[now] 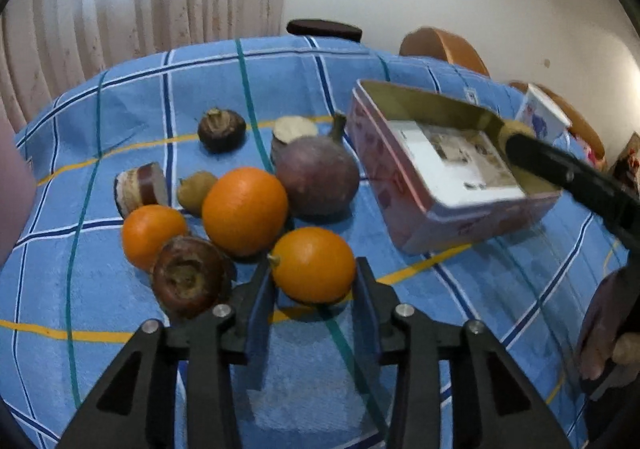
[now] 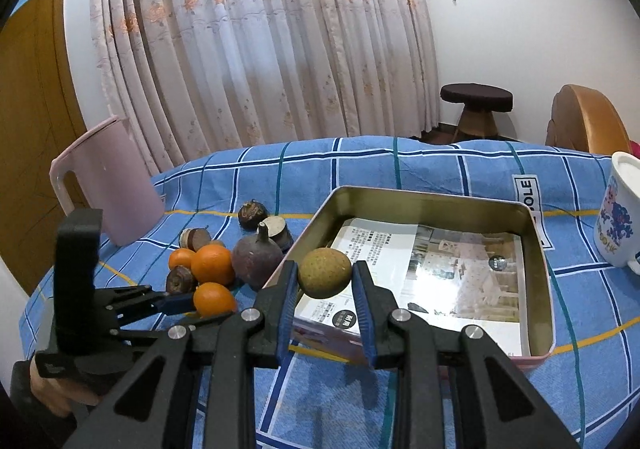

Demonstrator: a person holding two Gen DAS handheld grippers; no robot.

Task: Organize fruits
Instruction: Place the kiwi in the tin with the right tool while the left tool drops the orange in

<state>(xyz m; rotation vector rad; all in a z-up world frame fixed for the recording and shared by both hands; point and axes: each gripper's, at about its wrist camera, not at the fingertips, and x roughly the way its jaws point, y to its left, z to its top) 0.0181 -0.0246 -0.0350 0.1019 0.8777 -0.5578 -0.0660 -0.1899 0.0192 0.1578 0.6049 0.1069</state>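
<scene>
On the blue checked tablecloth [image 2: 360, 161], we are looking at an open tin box [image 2: 538, 289] lined with printed paper. Our right gripper [image 2: 325, 275] is clamping a brownish-green round fruit [image 2: 324, 272] over the tin's near edge, while our left gripper [image 1: 314, 269] is closing its fingers around a small orange [image 1: 313, 264] beside the fruit pile.

- My left gripper [image 1: 314, 281] angles down at the cloth [image 1: 120, 97], jaws set either side of an orange [image 1: 313, 265]; the fingers [image 1: 262, 289] seem to touch it, but I can't confirm a grip.
- My right gripper [image 2: 325, 285] tilts down above the tin's [image 2: 536, 289] near-left edge, clamped on a brown fruit [image 2: 324, 272].
- A hand [image 2: 52, 389] holds the left gripper's handle, left of the tin.
</scene>
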